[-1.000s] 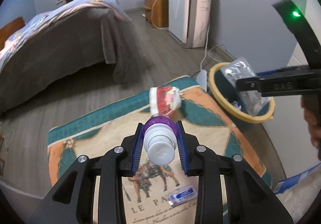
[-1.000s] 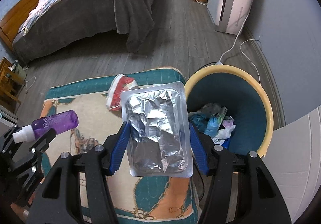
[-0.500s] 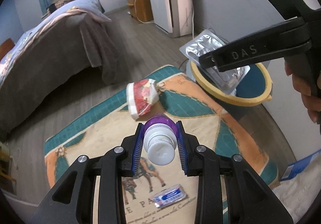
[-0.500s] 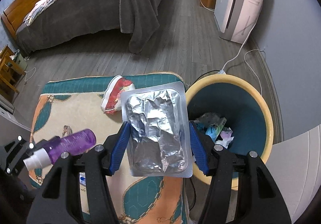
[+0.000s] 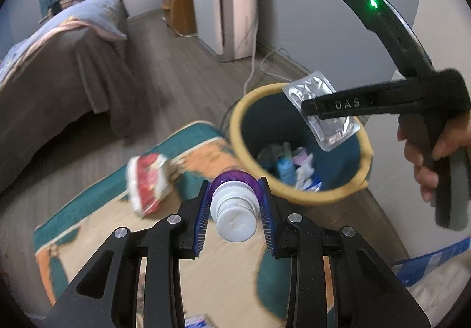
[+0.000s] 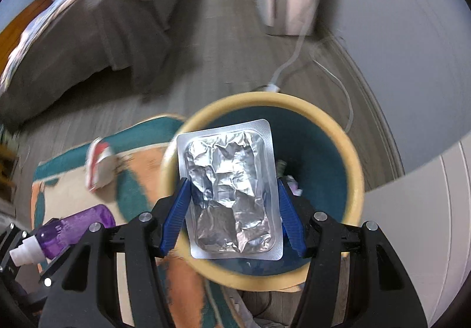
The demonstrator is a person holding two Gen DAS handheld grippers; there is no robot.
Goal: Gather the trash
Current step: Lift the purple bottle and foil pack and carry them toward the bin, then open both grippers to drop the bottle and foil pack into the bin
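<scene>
My left gripper (image 5: 235, 207) is shut on a purple bottle (image 5: 235, 181) with a white cap, held just short of the near rim of the bin. The bottle also shows low left in the right wrist view (image 6: 73, 228). My right gripper (image 6: 232, 210) is shut on a silver foil blister pack (image 6: 231, 195) and holds it over the open bin; the pack also shows in the left wrist view (image 5: 323, 110). The bin (image 5: 235, 122) is teal with a yellow rim (image 6: 350, 157) and holds several scraps. A red and white wrapper (image 5: 147, 181) lies on the rug.
A patterned rug (image 5: 97, 228) covers the floor before the bin. A bed (image 5: 59, 69) stands to the left. A white appliance (image 5: 232, 4) with a cable and a wooden cabinet (image 5: 179, 4) stand by the far wall. A small blue packet (image 5: 197, 322) lies on the rug.
Both grippers have moved toward the bin. The foil pack is now over the bin's opening, and the bottle is close to its near rim.
</scene>
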